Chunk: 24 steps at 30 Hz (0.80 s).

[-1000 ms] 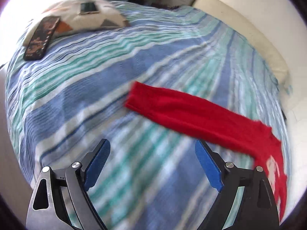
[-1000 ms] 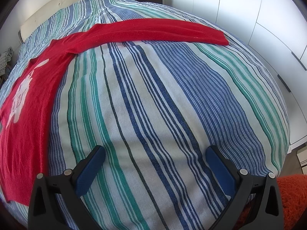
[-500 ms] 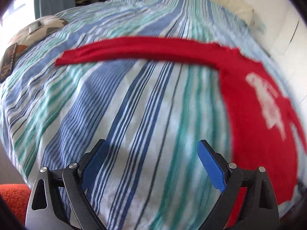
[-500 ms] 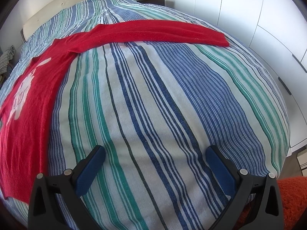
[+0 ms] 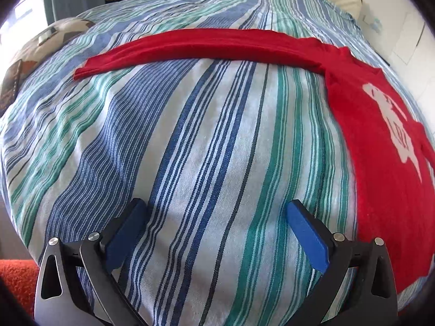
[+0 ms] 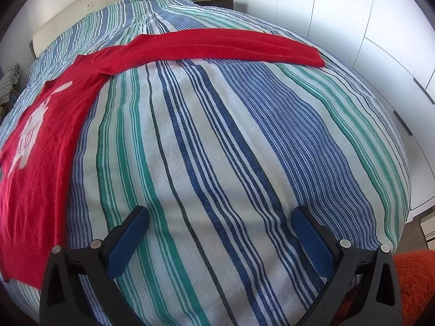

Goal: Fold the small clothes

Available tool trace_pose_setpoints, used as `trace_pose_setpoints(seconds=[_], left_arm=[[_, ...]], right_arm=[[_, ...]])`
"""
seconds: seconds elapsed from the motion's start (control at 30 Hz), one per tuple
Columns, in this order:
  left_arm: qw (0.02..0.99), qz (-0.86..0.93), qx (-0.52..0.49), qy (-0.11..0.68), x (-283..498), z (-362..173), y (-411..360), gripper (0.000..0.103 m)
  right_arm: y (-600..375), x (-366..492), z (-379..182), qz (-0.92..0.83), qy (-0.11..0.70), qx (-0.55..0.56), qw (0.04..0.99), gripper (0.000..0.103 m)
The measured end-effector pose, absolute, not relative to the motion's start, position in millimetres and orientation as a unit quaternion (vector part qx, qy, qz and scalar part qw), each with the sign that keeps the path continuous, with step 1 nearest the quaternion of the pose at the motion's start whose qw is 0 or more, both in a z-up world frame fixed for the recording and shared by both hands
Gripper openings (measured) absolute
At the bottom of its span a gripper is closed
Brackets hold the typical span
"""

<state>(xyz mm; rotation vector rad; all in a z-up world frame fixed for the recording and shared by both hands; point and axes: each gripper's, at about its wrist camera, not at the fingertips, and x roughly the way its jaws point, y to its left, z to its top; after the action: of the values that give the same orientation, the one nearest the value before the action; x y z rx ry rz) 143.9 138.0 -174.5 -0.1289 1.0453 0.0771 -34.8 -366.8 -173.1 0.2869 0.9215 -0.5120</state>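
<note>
Left wrist view: left tongs [image 5: 214, 214] spread wide, having just been opening, nothing between the pads, above bare striped bedspread [image 5: 190, 149]. Red sweater [image 5: 386, 157] lies flat on the bed from 12 to 3 o'clock, one sleeve running toward 10 o'clock, well apart from the tongs. Patterned pillow [image 5: 40, 46] at 10 o'clock. Right wrist view: right tongs [image 6: 220, 220] also apart, empty; sweater [image 6: 49, 141] at 9 to 12 o'clock, other sleeve toward 1 o'clock. Bed edge and white cupboards [image 6: 380, 40] at 2–3 o'clock; orange rug [image 6: 416, 277] at 4 o'clock.

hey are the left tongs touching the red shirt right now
Apart. The left wrist view shows the left tongs open over bare striped bedspread, with the red shirt lying clear off to the side.
</note>
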Motion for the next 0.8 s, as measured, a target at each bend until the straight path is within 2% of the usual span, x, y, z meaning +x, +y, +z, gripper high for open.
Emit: trace_pose_setpoints(seconds=[0.8], left_arm=[[0.86, 0.039, -0.053, 0.507, 142.2, -175.4, 135.3, 0.103]], right_arm=[[-365.0, -35.6, -173.3, -0.246, 0.436, 0.132, 0.856, 0.103]])
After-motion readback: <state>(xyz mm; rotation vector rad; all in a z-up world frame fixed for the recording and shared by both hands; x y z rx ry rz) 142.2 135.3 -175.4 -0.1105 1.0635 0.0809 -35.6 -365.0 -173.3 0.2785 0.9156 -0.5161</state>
